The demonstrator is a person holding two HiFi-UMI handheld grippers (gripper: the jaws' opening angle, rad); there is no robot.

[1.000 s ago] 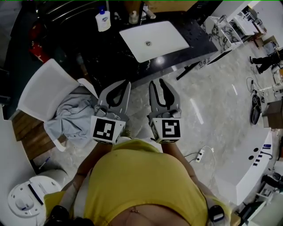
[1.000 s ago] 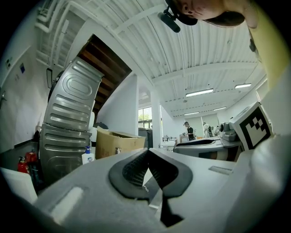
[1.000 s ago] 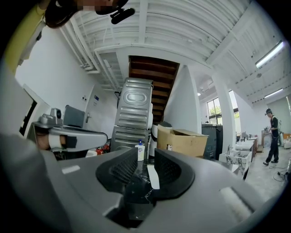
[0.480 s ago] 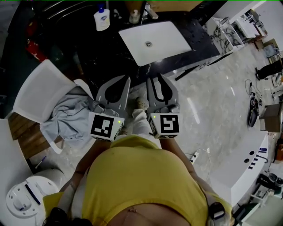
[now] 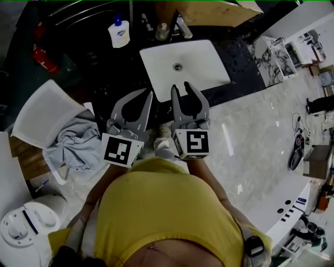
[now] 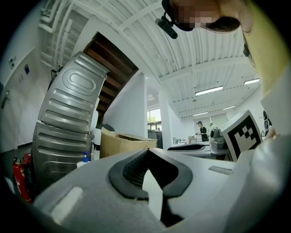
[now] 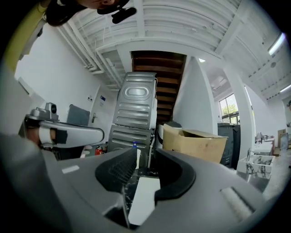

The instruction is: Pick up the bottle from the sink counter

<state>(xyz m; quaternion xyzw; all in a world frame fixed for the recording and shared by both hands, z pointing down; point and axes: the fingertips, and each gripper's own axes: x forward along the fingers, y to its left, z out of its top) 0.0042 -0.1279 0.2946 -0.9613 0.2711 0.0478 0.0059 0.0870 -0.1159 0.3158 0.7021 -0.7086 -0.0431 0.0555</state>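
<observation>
Sitting on dark counter (image 5: 242, 57), bottle (image 5: 119, 32) beside white basin (image 5: 203, 68), cardboard box (image 5: 209, 11) behind.

- No word, brand or number could be read anywhere I looked.
- The bottle (image 5: 119, 32) wore a white label with blue print, too small to make out.
- The left gripper (image 5: 148, 94) carried a black-and-white square marker (image 5: 121, 150), and the right gripper (image 5: 180, 86) carried a like one. Both were block patterns with no lettering.
- A small blue sign (image 7: 102, 97) was too far off to read.
</observation>
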